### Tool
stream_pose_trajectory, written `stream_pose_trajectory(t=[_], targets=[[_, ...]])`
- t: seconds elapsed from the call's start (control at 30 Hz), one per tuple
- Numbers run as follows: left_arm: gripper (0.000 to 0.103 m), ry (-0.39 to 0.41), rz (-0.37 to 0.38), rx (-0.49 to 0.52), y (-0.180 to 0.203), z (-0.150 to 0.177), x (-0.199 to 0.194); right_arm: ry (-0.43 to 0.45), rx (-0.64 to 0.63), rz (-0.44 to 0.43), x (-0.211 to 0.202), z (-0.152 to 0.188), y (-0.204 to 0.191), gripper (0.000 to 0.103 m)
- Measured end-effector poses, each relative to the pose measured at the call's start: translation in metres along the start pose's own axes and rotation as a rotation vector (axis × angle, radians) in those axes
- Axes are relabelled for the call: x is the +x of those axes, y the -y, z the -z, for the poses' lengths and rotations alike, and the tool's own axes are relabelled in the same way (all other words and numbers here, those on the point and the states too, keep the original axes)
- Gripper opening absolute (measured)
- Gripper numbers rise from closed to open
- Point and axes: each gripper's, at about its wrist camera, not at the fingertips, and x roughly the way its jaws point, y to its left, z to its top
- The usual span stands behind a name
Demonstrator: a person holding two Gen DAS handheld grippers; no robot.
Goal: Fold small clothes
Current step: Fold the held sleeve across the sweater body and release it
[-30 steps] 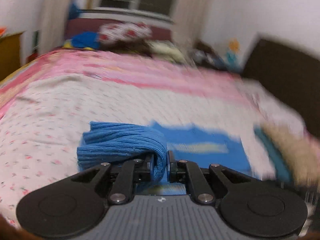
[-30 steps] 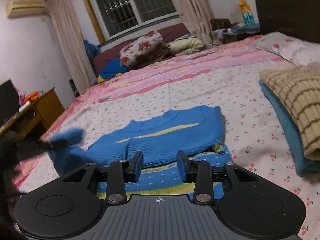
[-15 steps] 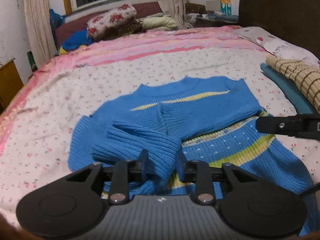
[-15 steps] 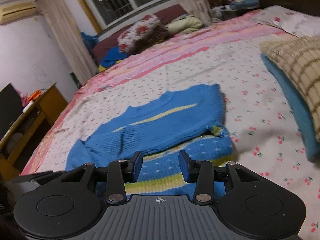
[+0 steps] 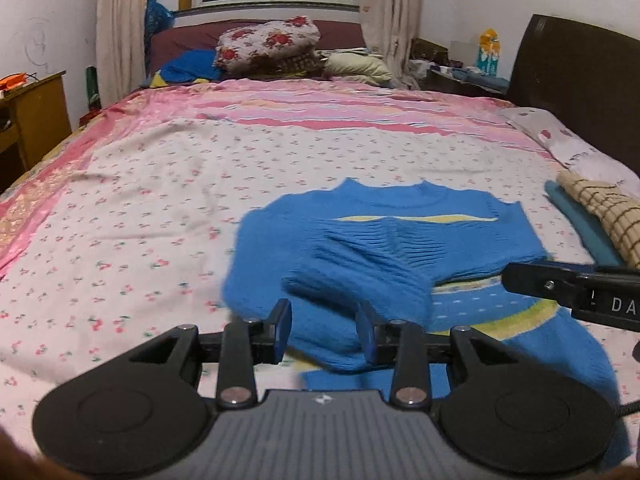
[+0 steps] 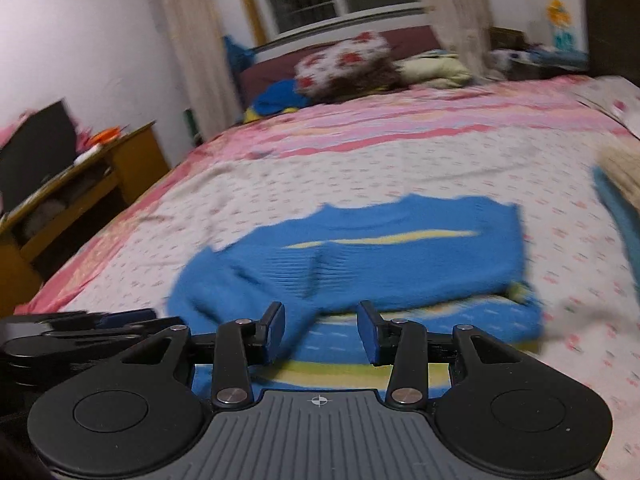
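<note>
A small blue knit sweater [image 5: 400, 248] with yellow stripes lies flat on the bed, neck away from me, both sleeves folded across its chest. It also shows in the right wrist view [image 6: 380, 256]. My left gripper [image 5: 325, 330] is open and empty, just above the folded left sleeve cuff [image 5: 352, 300]. My right gripper [image 6: 322, 334] is open and empty over the sweater's lower striped part. The right gripper also shows in the left wrist view [image 5: 576, 290], and the left gripper shows at the left edge of the right wrist view [image 6: 80, 326].
The bed [image 5: 160, 208] has a white floral sheet with pink stripes farther back. A folded checked cloth on a teal one [image 5: 596, 216] lies at the right. Pillows [image 5: 268, 42] sit at the far end. A wooden desk [image 6: 80, 200] stands left of the bed.
My left gripper carried the left sleeve across the sweater's chest, opened and let it go, then drew back. My right gripper stayed open and shifted left over the hem.
</note>
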Motion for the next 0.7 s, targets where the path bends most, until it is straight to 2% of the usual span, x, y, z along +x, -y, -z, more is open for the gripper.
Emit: stream_pose_trajectory(t=[0.1,0.2,0.47,0.57,0.6,0.67,0.7], targets=[[0.042,0.012,-0.010,-0.017,-0.015,0.002,0.002,-0.027,-0.107,-0.022,0.018,-0.009,-0.033,0.041],[0.042,0.010,-0.009,-0.079,-0.030,0.008,0.002,-0.060,-0.210,-0.026,0.038,-0.011,-0.061,0.041],[0.042,0.012,-0.007,-0.111,-0.049,0.017,0.004,-0.162,-0.327,-0.017,0.082,0.000,-0.090,0.042],[0.042,0.005,-0.021,-0.106,-0.050,0.019,0.006,-0.180,-0.356,0.017,0.092,0.004,-0.092,0.034],[0.042,0.001,-0.023,-0.108,-0.051,0.019,0.006,-0.183,-0.346,0.023,0.093,0.004,-0.090,0.020],[0.043,-0.003,-0.031,-0.104,-0.050,0.021,0.005,-0.177,-0.300,0.030,0.091,0.000,-0.082,0.008],[0.043,-0.005,-0.034,-0.104,-0.050,0.021,0.004,-0.165,-0.261,0.024,0.087,-0.004,-0.075,0.007]])
